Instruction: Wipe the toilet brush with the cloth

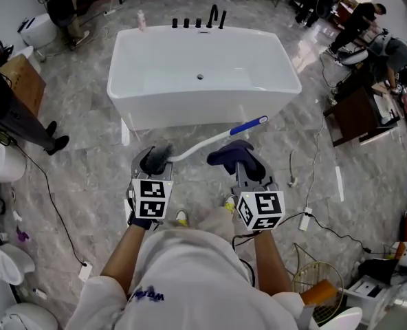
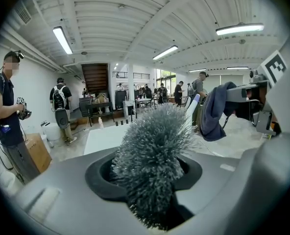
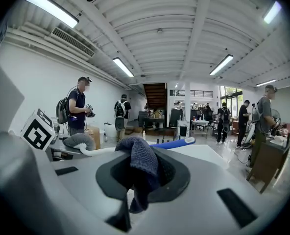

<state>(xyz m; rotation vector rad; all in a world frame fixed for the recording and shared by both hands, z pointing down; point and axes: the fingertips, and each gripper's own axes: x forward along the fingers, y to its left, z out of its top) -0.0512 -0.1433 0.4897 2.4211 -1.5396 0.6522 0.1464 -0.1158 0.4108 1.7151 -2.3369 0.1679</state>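
— Bare forearms are stretching forward from the white-shirted torso, side by side and roughly parallel; each hand is carrying a gripper with its marker cube facing up, and both are aiming ahead and slightly down toward the white rectangular bathtub [image 1: 203,81].

— What is the left gripper [image 1: 153,172] doing?

— Its jaws are pressing together on the grey bristle head [image 1: 155,158] of the white plastic, blue-tipped toilet brush [image 1: 210,141]; bristles are bulging out above the jaws, and the handle is slanting up and away to the right, over the grey marbled floor [image 1: 86,163] in front of the tub.

— And the right gripper [image 1: 250,174]?

— Closed nearly all the way, it is pinching the dark blue knitted cloth [image 1: 232,154]; the fabric is bunching above the jaws and sitting just beside the middle of the handle; whether the two are touching I cannot tell.
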